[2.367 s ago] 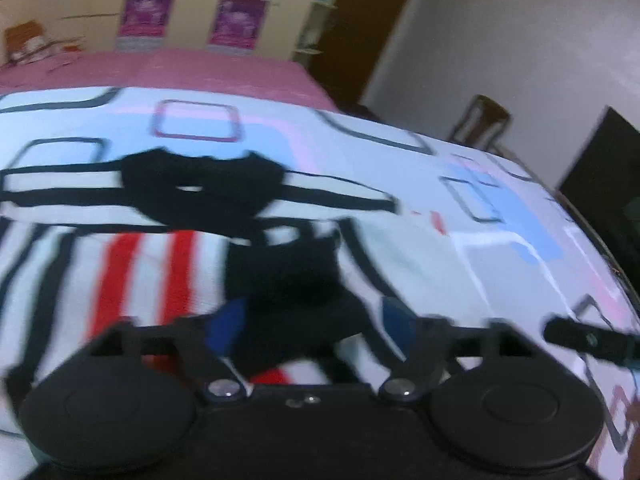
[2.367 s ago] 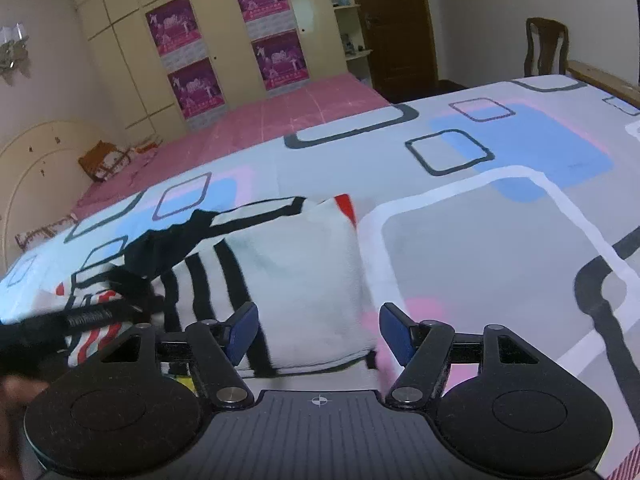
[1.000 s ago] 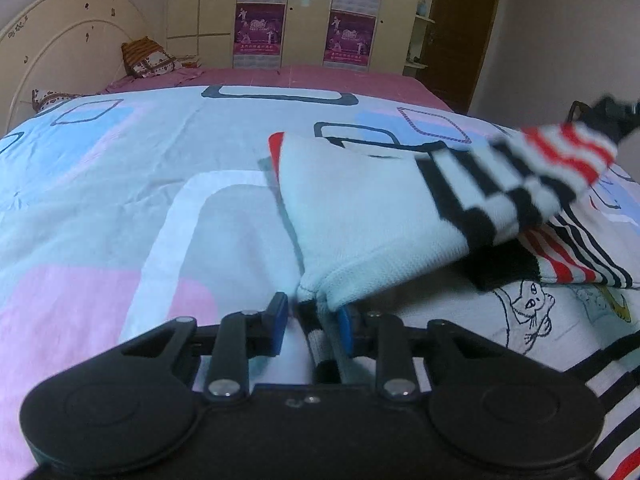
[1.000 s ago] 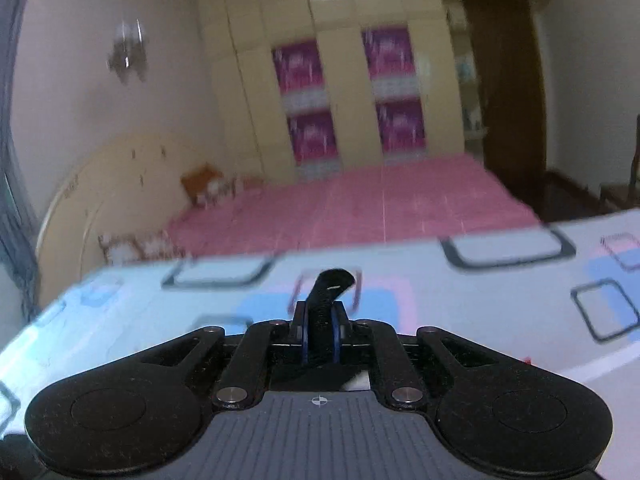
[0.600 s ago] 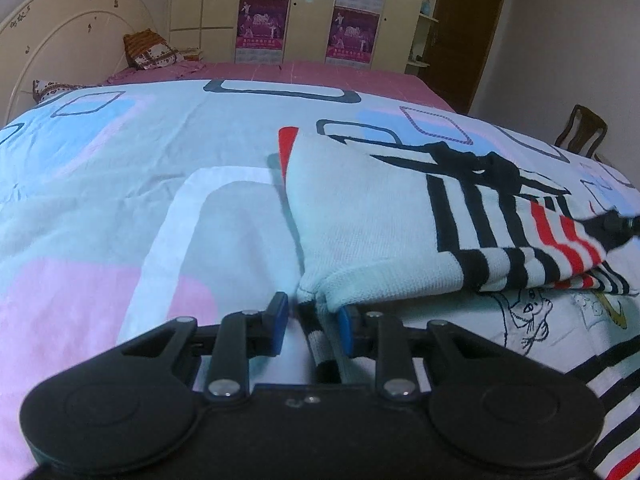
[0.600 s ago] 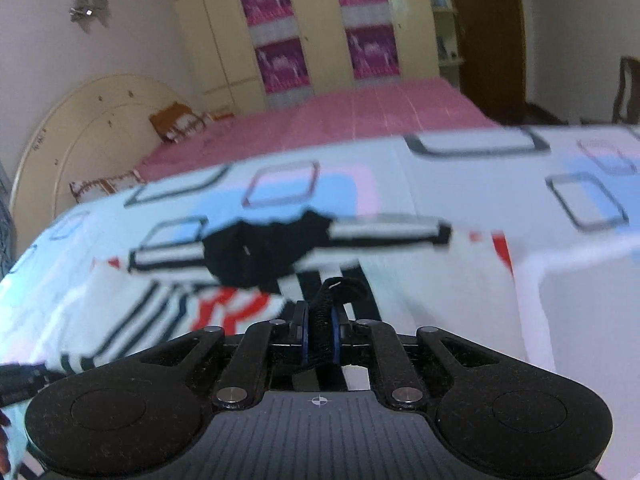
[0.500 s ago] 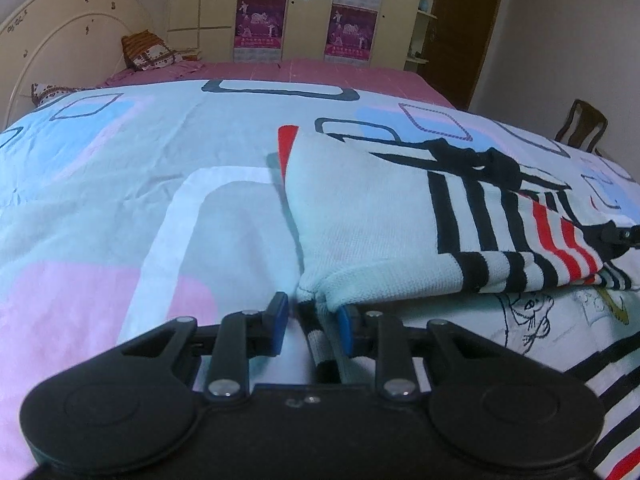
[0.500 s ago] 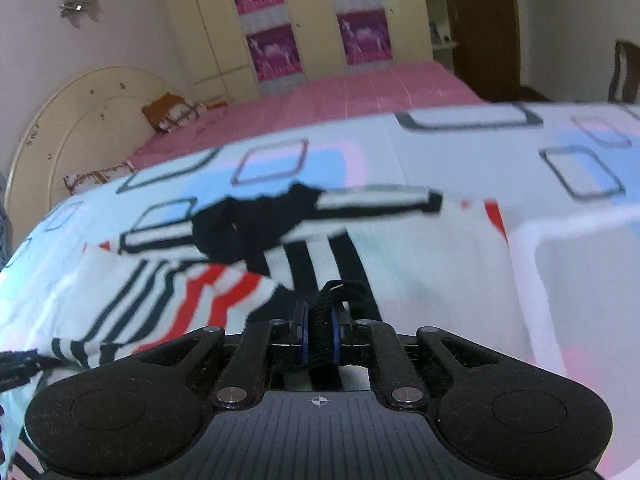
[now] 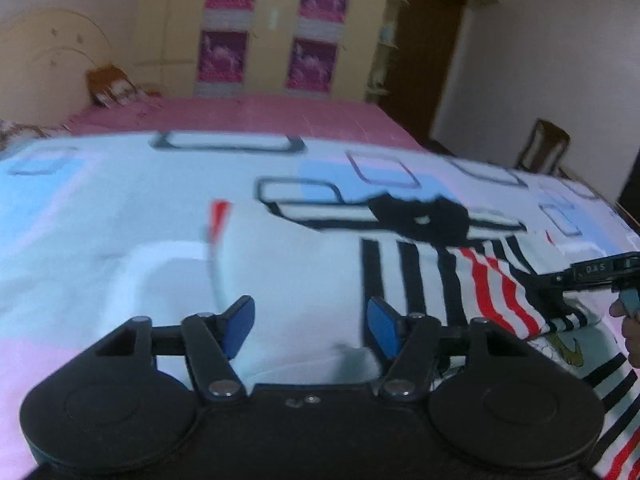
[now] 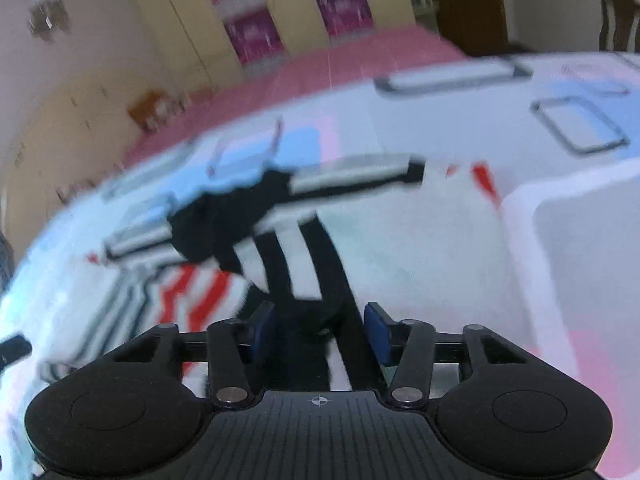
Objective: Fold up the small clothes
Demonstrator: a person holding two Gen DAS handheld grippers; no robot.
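The left wrist camera sits low behind the left gripper (image 9: 310,326) and looks across the bed (image 9: 100,216) toward the yellow closets (image 9: 276,28). The right wrist camera sits close behind the right gripper (image 10: 318,334), tilted, facing the same closets (image 10: 280,4). Both views share the striped sweater (image 9: 304,264) (image 10: 400,240) and the bed (image 10: 580,240).

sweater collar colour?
Black collar on the white striped sweater; clearest in left wrist view.

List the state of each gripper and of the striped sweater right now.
left gripper: open, holding nothing, above the sweater's white part.
right gripper: open, fingers either side of a black stripe.
striped sweater: lying on the bedspread, one side folded over.
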